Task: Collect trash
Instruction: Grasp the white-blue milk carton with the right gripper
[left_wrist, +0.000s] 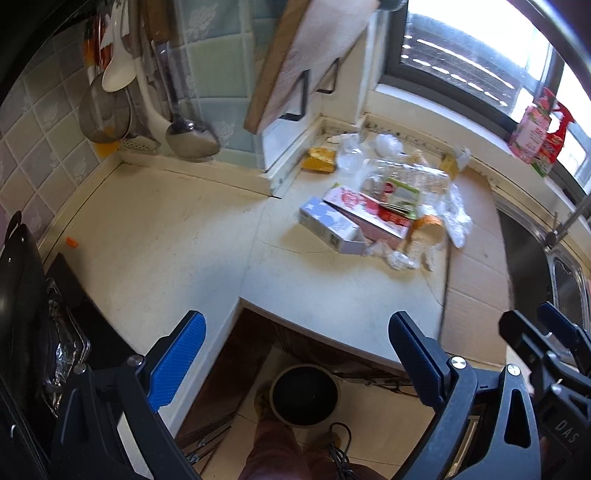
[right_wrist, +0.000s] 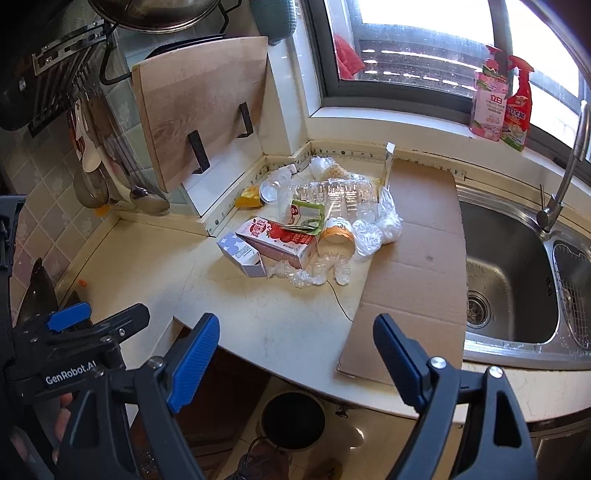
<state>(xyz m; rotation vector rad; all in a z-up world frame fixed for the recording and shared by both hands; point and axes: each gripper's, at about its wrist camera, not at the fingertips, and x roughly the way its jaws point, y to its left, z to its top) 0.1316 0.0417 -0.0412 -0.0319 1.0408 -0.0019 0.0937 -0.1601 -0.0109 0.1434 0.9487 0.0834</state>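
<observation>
A heap of trash lies on the counter near the window corner: a pink strawberry carton (right_wrist: 282, 240) (left_wrist: 365, 216), a small blue-white carton (right_wrist: 242, 254) (left_wrist: 330, 225), clear plastic trays (right_wrist: 332, 194) (left_wrist: 402, 177), crumpled clear wrap (right_wrist: 314, 271), an orange-rimmed cup (right_wrist: 336, 232) and a yellow wrapper (right_wrist: 249, 197) (left_wrist: 319, 159). A dark round bin (left_wrist: 304, 395) (right_wrist: 293, 419) stands on the floor below the counter edge. My left gripper (left_wrist: 295, 358) and right gripper (right_wrist: 297, 354) are both open and empty, hovering over the counter's front edge, well short of the heap.
A flat cardboard sheet (right_wrist: 413, 266) lies right of the heap, beside the steel sink (right_wrist: 513, 273) and tap (right_wrist: 565, 173). A wooden cutting board (right_wrist: 203, 107) leans at the back wall. Utensils (left_wrist: 122, 96) hang at left. Spray bottles (right_wrist: 502, 99) stand on the sill. A stove (left_wrist: 22, 295) is at far left.
</observation>
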